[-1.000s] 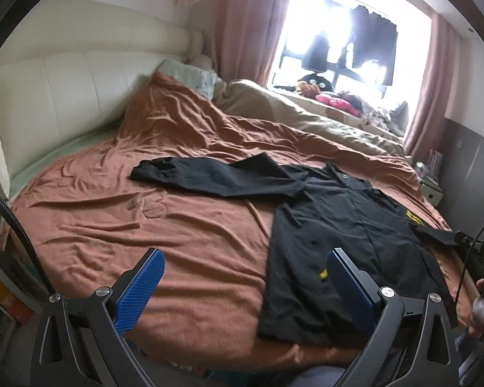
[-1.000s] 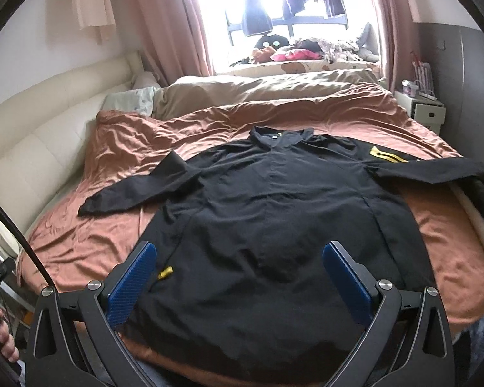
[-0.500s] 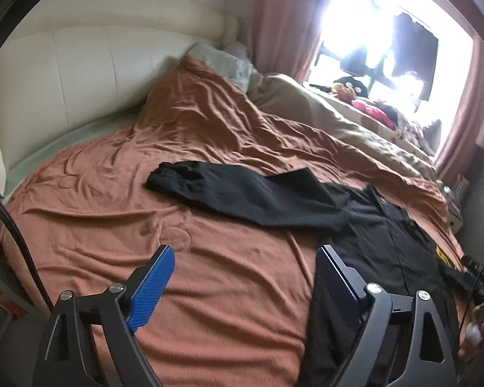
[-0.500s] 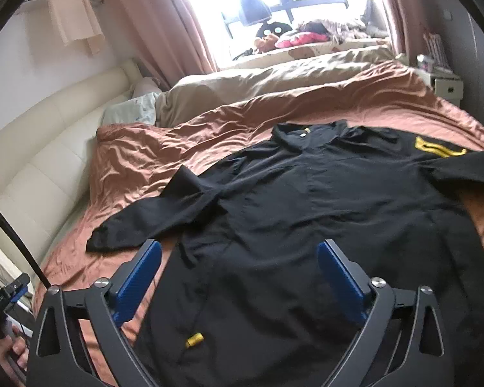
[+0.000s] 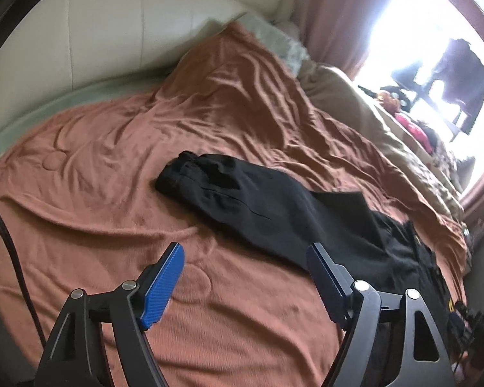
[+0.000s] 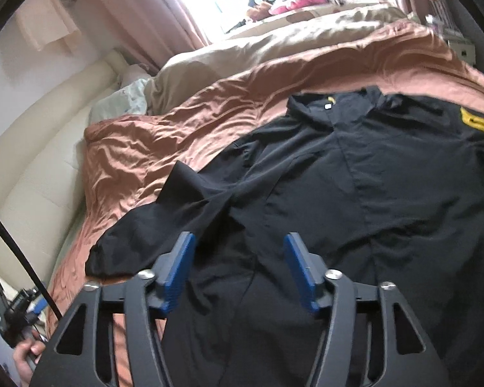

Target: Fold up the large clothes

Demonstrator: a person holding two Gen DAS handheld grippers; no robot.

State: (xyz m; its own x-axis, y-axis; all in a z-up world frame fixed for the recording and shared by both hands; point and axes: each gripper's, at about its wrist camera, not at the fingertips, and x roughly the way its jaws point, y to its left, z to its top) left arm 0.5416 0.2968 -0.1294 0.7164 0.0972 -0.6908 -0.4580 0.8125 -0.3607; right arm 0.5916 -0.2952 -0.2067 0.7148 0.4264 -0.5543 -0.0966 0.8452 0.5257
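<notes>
A large black shirt (image 6: 355, 193) with a collar and a yellow shoulder patch lies spread flat on the rust-brown bedspread (image 6: 138, 148). Its left sleeve (image 5: 242, 200) stretches out across the bedspread (image 5: 113, 225). My left gripper (image 5: 245, 264) hovers over the bedspread just short of that sleeve; its jaws are closing and hold nothing. My right gripper (image 6: 238, 258) hangs above the shirt near the armpit, where sleeve meets body. Its jaws are closing too, with only air between the blue pads (image 6: 177, 267).
A cream padded headboard (image 5: 113, 32) curves around the left of the bed. A beige duvet (image 6: 274, 42) and pillows lie beyond the shirt, below a bright window with pink curtains. A hand holding the other gripper shows at lower left (image 6: 25, 354) in the right wrist view.
Both grippers swept left and slightly down over the bed, toward the left sleeve. Both sets of jaws narrowed, the right far more.
</notes>
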